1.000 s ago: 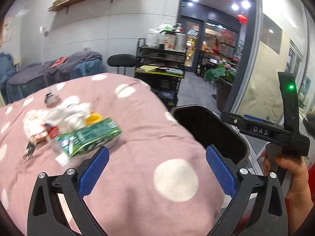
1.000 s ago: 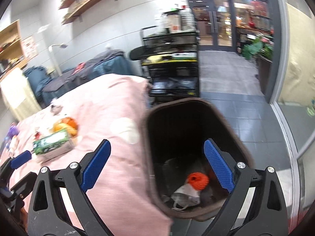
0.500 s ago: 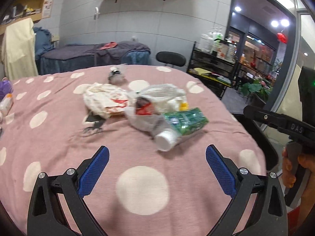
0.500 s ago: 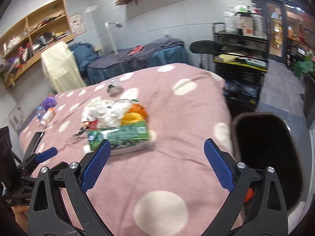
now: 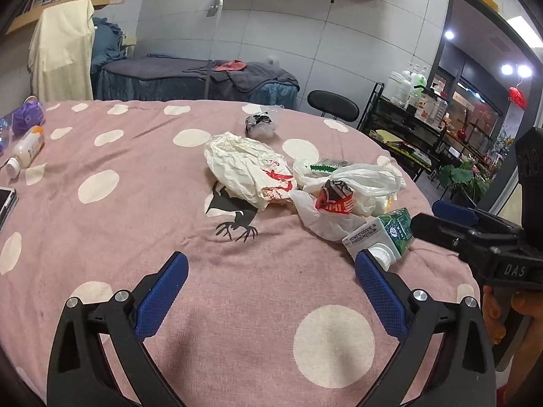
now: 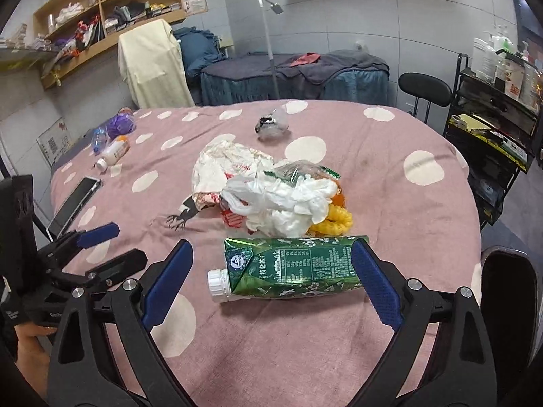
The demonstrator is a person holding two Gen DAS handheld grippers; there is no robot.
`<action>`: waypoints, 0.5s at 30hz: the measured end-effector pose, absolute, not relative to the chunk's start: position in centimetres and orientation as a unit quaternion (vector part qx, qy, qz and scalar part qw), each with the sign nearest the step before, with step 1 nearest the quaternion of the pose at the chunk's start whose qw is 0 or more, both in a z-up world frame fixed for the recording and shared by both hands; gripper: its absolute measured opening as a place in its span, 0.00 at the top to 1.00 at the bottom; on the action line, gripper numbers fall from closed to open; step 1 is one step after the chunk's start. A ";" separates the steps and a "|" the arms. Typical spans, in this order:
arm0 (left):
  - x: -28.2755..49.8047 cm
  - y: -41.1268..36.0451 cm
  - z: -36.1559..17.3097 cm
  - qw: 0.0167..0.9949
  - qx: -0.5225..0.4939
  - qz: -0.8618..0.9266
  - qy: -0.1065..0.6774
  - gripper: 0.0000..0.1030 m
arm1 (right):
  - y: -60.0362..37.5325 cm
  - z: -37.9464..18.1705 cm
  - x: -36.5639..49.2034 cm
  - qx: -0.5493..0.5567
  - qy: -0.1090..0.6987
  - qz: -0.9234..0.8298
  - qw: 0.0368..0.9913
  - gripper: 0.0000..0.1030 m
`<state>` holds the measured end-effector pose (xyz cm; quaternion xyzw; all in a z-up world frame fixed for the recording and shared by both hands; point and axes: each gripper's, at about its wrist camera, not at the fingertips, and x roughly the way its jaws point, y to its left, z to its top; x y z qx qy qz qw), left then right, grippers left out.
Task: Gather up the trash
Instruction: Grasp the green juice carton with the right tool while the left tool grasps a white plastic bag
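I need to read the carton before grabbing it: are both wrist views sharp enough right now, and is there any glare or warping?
Right wrist view: sharp; the green carton and its white cap read clearly between the open right hand-held gripper; soft even light. Left wrist view: also sharp, ceiling lights flare at the right. Both views: strong fisheye bending and dark corners.

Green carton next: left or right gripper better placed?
Right. The right gripper is open with the green carton lying between its fingers. The left gripper is open over bare cloth, carton off to its side.
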<state>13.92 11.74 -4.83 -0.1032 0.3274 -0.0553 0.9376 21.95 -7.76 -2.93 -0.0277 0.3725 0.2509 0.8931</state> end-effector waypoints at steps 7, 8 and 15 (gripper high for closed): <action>13.9 12.2 -5.1 0.936 -0.102 -0.052 0.332 0.06 | -6.5 -4.1 22.1 -0.109 0.371 0.250 0.888 0.10; 13.8 12.4 -5.1 0.936 -0.101 -0.053 0.334 0.06 | -6.5 -4.0 22.2 -0.131 0.369 0.260 0.883 0.10; 13.0 13.2 -4.8 0.934 -0.115 -0.062 0.333 0.06 | -7.8 -3.7 23.6 -0.262 0.362 0.390 0.805 0.10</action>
